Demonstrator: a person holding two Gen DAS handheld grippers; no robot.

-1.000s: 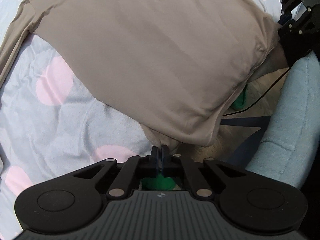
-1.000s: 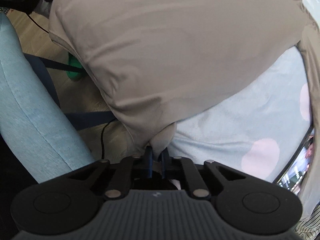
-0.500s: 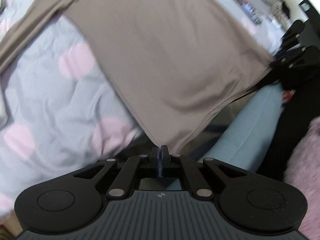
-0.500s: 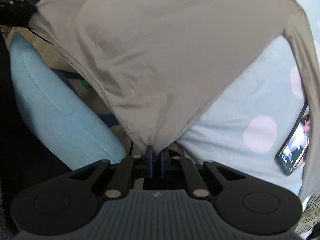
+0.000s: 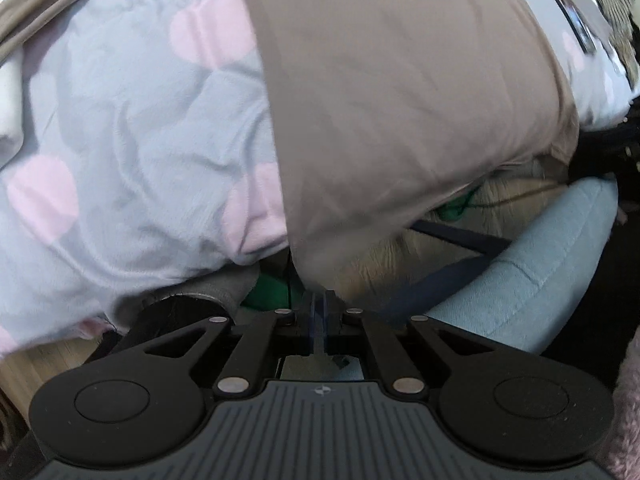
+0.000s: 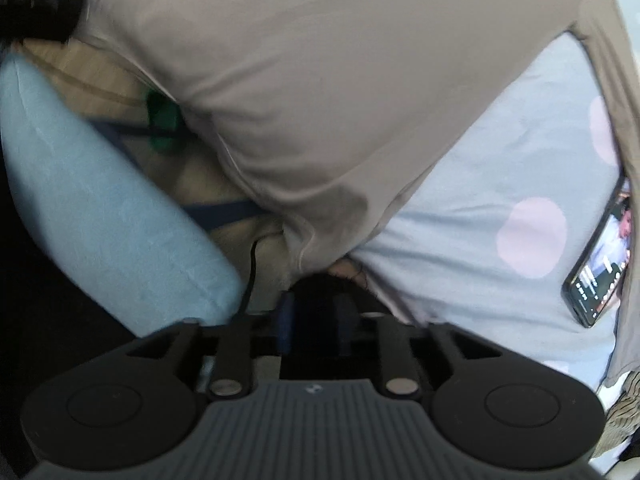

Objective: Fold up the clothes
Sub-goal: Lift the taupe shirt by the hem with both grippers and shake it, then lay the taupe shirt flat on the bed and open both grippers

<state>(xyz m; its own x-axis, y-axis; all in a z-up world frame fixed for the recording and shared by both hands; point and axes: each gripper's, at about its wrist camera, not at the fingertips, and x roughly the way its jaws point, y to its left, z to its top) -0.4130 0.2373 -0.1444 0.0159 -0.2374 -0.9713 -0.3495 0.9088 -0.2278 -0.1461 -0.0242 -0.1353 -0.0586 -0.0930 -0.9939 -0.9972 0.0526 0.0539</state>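
my left tongs [image 5: 318, 304] are pressed nearly shut. the lower corner of the taupe long-sleeved top [image 5: 400, 100] comes down to their tips, but blur keeps me from being sure the cloth is actually between them. my right tongs [image 6: 314, 312] stand parted with a clear gap. the other hem corner [image 6: 316, 248] hangs just above and ahead of that gap, and i can't see it caught in anything.

the top lies spread over the pale blue duvet with pink dots [image 5: 120, 120]. its body is up on the bed, and its hem drapes off the near edge toward the wooden floor [image 5: 512, 188] and my leg in light blue jeans [image 6: 100, 208]. one sleeve [image 6: 616, 92] trails along the right side, close to a phone [image 6: 600, 264] lying on the duvet with its screen lit.

i judge this to be the laying-out or the bottom fold of the shirt, with the hem at my tongs. the scene fits a hem just being let down after a tug to flatten it, and equally a hem about to be gripped and carried up toward the shoulders. whichever it is, the two corners need to stay level so the cloth stays square, and the hem should not slide off the bed edge.
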